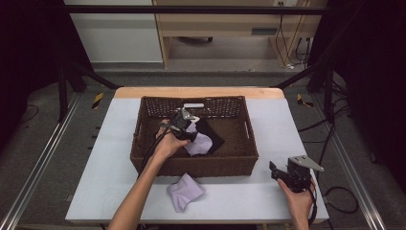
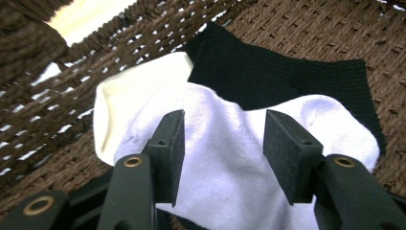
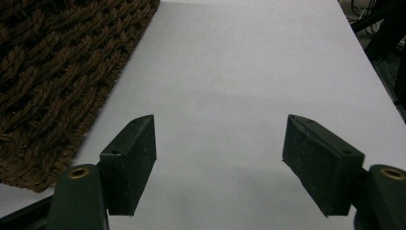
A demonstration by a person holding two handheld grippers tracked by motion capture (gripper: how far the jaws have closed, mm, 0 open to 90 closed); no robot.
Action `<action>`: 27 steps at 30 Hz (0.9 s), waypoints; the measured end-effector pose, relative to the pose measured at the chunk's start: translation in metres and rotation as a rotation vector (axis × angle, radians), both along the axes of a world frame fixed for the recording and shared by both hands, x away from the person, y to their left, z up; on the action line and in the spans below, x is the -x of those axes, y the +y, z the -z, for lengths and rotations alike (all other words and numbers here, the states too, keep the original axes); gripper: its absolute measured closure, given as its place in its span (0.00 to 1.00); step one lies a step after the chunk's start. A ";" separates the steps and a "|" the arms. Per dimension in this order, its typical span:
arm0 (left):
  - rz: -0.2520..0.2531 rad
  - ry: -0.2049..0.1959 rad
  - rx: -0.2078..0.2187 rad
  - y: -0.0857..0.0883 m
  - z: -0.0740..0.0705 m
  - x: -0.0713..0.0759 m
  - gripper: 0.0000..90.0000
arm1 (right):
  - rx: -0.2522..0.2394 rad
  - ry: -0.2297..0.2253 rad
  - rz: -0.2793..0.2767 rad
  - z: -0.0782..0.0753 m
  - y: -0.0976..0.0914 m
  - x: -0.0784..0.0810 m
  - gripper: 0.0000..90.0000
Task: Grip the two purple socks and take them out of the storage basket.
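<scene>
While the left claw hangs parted over a lilac sock in the brown basket at frame centre, gripping nothing, we see a black sock beneath; lower right, the right claw gapes wide, empty, above the desk; another lilac sock lies before the basket.

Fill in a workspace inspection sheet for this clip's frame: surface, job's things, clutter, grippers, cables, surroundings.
Surface: white table, wooden far edge.
Job's things: wicker basket holds a lavender sock over a cream sock and a black sock; second lavender sock on the table before the basket.
Clutter: nothing seen.
Grippers: left gripper open over the basket's lavender sock; right gripper open above bare table.
Cables: floor cables right of the table.
Surroundings: dark frame rails, wooden furniture behind.
</scene>
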State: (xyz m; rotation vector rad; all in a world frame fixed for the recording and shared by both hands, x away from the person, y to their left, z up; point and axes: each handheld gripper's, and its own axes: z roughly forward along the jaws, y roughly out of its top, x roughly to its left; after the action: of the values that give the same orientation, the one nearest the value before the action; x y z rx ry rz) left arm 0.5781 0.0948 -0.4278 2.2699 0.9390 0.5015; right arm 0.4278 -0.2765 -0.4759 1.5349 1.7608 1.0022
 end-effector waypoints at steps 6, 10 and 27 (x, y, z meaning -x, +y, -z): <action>0.009 0.031 -0.037 -0.004 0.001 0.001 0.75 | 0.004 0.004 -0.004 0.000 0.001 0.000 0.31; 0.020 0.054 -0.035 -0.003 -0.002 0.002 0.92 | 0.005 0.003 -0.004 0.000 0.001 0.000 0.31; 0.051 0.021 0.014 -0.006 0.008 -0.004 0.45 | 0.008 0.003 -0.005 0.000 0.001 -0.001 0.30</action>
State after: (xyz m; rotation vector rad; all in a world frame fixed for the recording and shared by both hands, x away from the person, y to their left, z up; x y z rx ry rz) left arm 0.5822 0.0890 -0.4355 2.2845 0.8893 0.4486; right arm 0.4285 -0.2755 -0.4762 1.5278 1.7696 0.9945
